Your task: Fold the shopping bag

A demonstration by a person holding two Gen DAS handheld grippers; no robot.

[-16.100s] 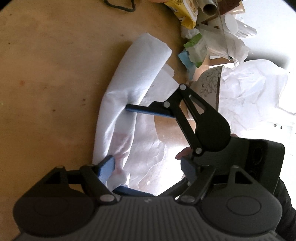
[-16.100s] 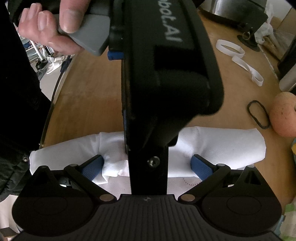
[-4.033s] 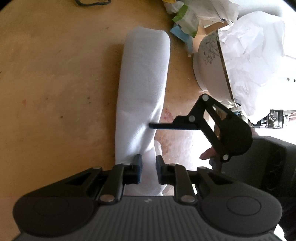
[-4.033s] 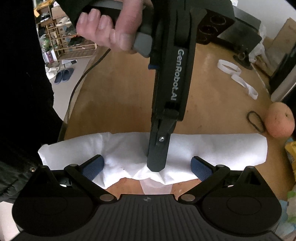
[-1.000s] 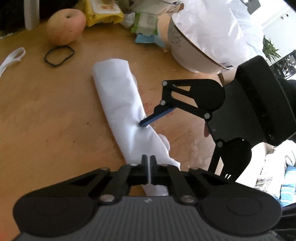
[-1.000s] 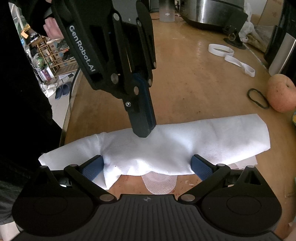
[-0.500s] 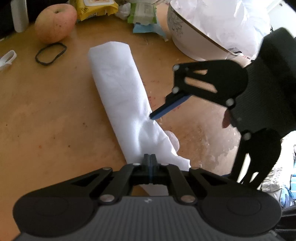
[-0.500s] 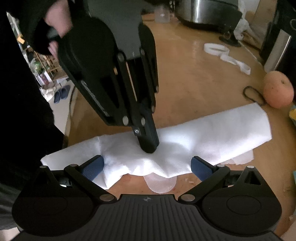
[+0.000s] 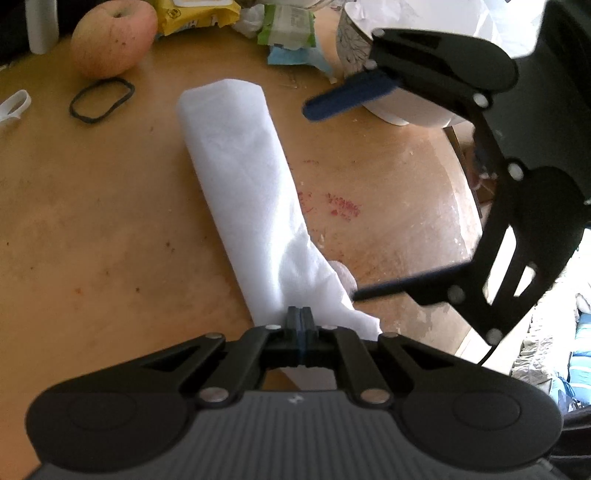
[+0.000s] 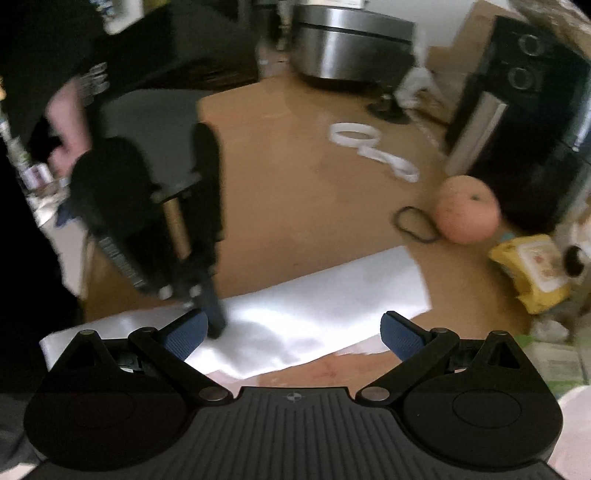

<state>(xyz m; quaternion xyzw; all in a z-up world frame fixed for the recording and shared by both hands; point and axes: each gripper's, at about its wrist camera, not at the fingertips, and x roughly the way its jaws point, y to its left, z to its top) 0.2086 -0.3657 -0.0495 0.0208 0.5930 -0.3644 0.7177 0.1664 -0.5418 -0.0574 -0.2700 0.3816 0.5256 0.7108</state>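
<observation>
folded bag (image 9: 247, 192) on table (image 9: 92, 229), apple (image 9: 112, 35) behind it

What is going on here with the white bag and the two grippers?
A person is folding a white shopping bag, now a long narrow strip on the wooden table. The left gripper is shut on the strip's near end. The right gripper is wide open above the bag, holding nothing.

The left gripper (image 9: 300, 316) points steeply down with its jaws pressed together. The right gripper (image 10: 291, 332) hovers with its jaws spread wide apart.
</observation>
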